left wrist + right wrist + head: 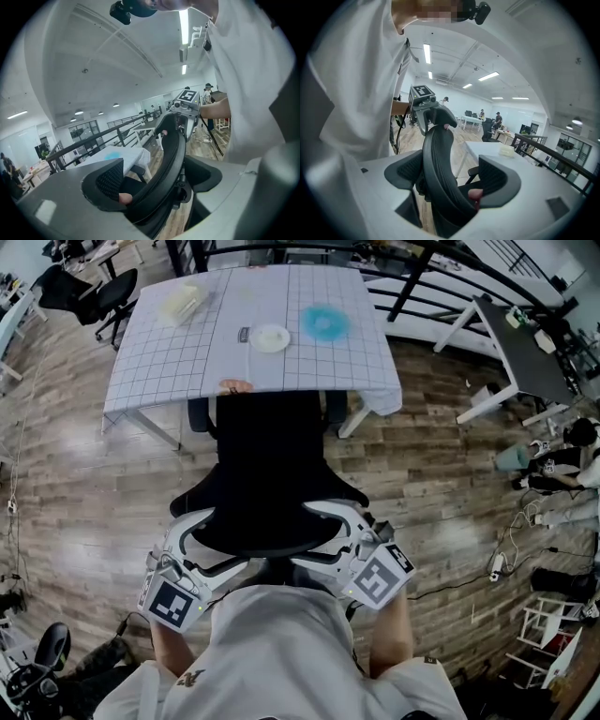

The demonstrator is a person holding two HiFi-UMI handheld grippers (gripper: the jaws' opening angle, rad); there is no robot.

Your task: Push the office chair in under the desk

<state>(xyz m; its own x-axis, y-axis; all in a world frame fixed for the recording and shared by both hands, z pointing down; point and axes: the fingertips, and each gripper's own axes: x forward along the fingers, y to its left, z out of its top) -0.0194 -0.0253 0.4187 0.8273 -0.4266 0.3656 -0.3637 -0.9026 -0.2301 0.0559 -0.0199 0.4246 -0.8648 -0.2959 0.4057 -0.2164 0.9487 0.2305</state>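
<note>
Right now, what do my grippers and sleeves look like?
Both the left gripper and right gripper have pale grey bodies with broad, dark, mesh-textured jaws. Each carries a cube with black-and-white square markers. You wear a light short-sleeved shirt.

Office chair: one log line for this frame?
left gripper: shut on chair backrest | right gripper: shut on chair backrest | armrests: at desk edge

Head view steeply down over office chair [267, 474] toward desk [169, 362], left gripper view close along chair top toward right gripper [174, 123], right gripper view mirrored toward left gripper [438, 119], chair shared throughout.
</note>
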